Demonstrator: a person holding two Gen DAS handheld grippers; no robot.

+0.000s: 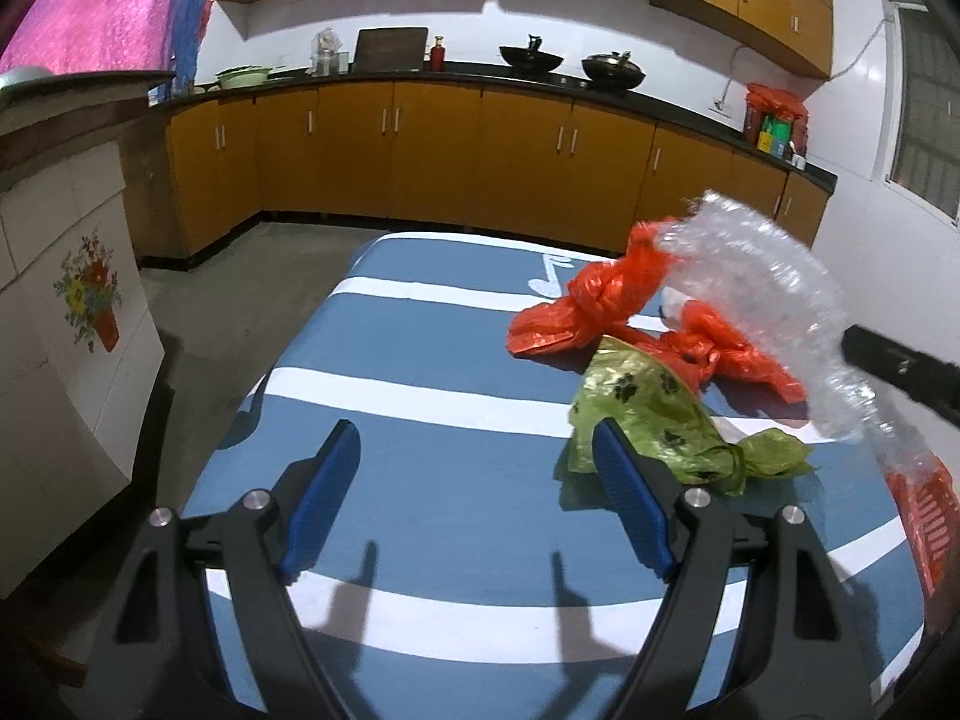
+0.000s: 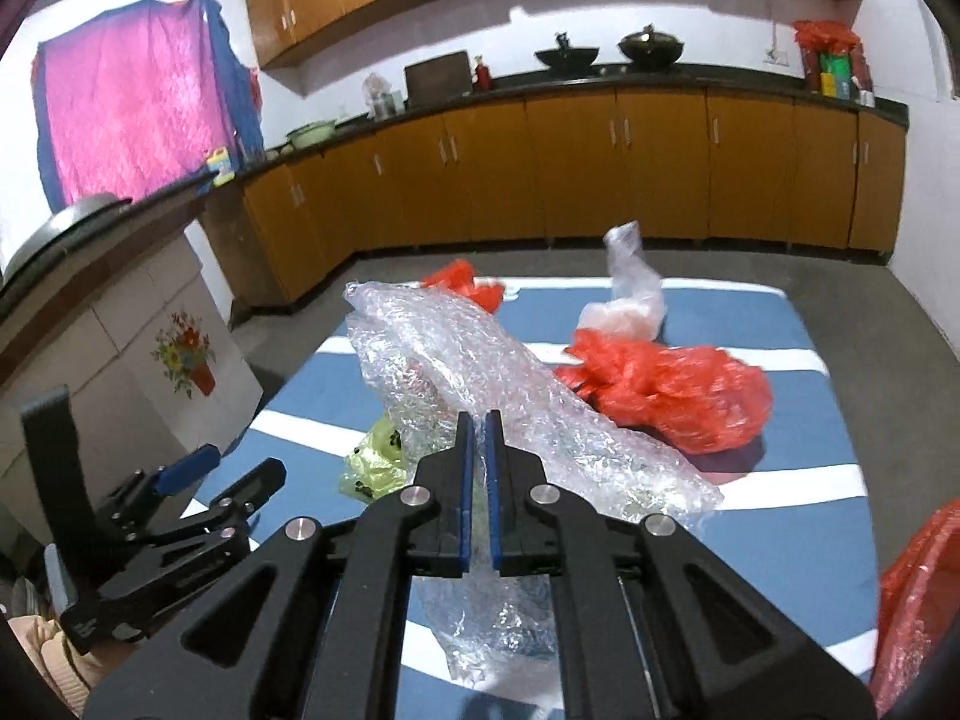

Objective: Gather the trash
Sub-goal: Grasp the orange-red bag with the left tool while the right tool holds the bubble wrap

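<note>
My right tongs (image 2: 478,444) are clamped nearly flat on a long sheet of bubble wrap (image 2: 480,360), which hangs lifted above the striped worktop (image 1: 420,360) with its far end over the green paw-print bag (image 1: 654,414). My left tongs (image 1: 474,468) hang wide open and empty just beside that green bag. With only 1 thin edge pinched, I judge the slick sheet could slip free, or its trailing end could drag the 2 red bags (image 1: 600,300) off the worktop.
</note>
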